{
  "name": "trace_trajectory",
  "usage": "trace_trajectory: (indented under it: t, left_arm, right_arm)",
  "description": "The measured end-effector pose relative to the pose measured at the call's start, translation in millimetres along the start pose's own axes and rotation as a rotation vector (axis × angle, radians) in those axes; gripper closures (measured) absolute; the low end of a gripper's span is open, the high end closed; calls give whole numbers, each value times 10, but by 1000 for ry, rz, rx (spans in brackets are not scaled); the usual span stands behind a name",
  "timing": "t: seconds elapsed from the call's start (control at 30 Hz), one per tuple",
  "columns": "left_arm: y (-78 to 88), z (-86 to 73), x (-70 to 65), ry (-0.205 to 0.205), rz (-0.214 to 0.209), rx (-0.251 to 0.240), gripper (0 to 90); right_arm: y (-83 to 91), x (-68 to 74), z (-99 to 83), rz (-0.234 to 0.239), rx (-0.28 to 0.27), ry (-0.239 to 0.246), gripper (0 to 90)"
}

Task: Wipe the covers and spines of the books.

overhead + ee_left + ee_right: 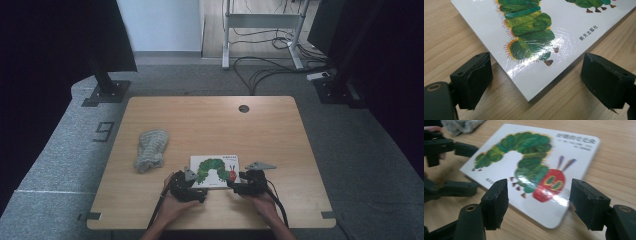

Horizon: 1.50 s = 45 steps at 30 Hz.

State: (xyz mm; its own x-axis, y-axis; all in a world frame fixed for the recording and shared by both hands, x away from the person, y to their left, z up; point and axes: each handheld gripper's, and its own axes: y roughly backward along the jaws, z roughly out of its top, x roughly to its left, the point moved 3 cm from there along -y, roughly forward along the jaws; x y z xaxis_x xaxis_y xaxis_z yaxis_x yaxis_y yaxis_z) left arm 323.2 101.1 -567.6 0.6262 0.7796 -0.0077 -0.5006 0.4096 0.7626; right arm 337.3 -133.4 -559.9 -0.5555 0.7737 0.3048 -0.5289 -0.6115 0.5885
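Started at the near edge of the table (pixel 300 200), with the left hand (pixel 172 207) and the right hand (pixel 265 205) both in low. Found the left gripper (pixel 536 82) spread wide, one pad on either side of the near left corner of the book (pixel 215 171), touching it with neither. Found the right gripper (pixel 539 202) likewise apart, straddling the near right corner, close by the red head on the cover, with no pad seen pressing on the board. Judged no grip made on either side, then: book flat on the wood, closed, cover up, just ahead of both tools and somewhat nearer than the middle of the top. Reckoned the approach done and the real work all left: closing on a corner, then lifting or opening. Could not tell from the pictures which was meant. Farther off to the left, saw a grey knitted cloth (pixel 151 148) lying bunched, apart from the book and untouched. Farther still, noted the small round hole (pixel 243 108) near the far edge of the top.
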Motion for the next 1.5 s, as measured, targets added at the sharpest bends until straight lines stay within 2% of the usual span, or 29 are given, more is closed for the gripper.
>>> trace_trajectory:
  t: [0.17, 0.3, 0.4, 0.57, 0.7, 1.13, 1.4, 1.5]
  left_arm:
    - [1, 0, -1, 1, 1, 1, 105]
    - [0, -1, -2, 1, 1, 0, 105]
    - [1, -1, -4, 2, 2, 0, 106]
    - [1, 1, -5, 3, 3, 2, 107]
    - [4, 8, -4, 5, 2, 9, 111]
    - [-8, 10, -20, 1, 3, 13, 79]
    - [-22, 29, -36, 14, 10, 22, 56]
    - [-14, 38, -19, 32, -7, 20, 61]
  right_arm:
    - [-22, -49, -9, -9, 14, -19, 294]
    - [-63, -59, -26, 6, 34, -40, 290]
    - [-70, -56, -24, 13, 29, -52, 277]
    - [-51, -90, -9, 49, 21, -112, 285]
    - [5, -93, 33, 70, -15, -142, 301]
    - [120, -55, 146, 106, -75, -145, 304]
    - [127, -49, 156, 103, -75, -133, 304]
    - [127, -43, 159, 99, -75, -128, 304]
